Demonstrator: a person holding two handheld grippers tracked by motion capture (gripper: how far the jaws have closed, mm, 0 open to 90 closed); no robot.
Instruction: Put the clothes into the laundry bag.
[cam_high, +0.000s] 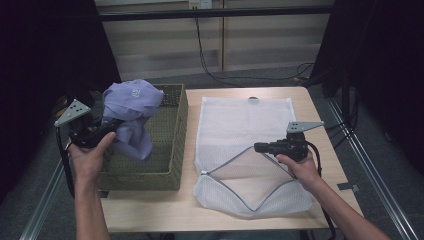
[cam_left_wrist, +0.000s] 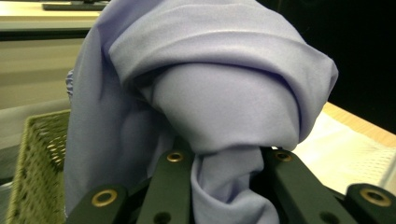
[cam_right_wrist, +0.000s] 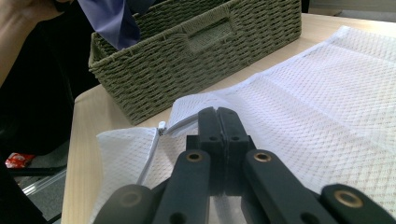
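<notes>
Black curtains close in both sides of a pale wooden tabletop (cam_high: 150, 215), with a panelled wall and loose cables behind. Much of the left gripper (cam_high: 107, 127) is buried under a lilac cloth (cam_high: 131, 107); in the left gripper view the cloth (cam_left_wrist: 205, 93) hides the finger tips completely, and the basket (cam_left_wrist: 37, 158) is cut off at the frame's edge. That gripper's fingers are clamped on a bunched fold of the cloth, held up above the woven green basket (cam_high: 175, 135), the loose end hanging down into it. The right gripper (cam_high: 257, 147) has its fingers (cam_right_wrist: 218, 135) pressed together on the upper edge of a white mesh bag (cam_high: 240, 120), lifting the zipped mouth open. Whether mesh actually sits between them is hard to see, as the fingers cover the edge. The bag lies flat just right of the basket.
</notes>
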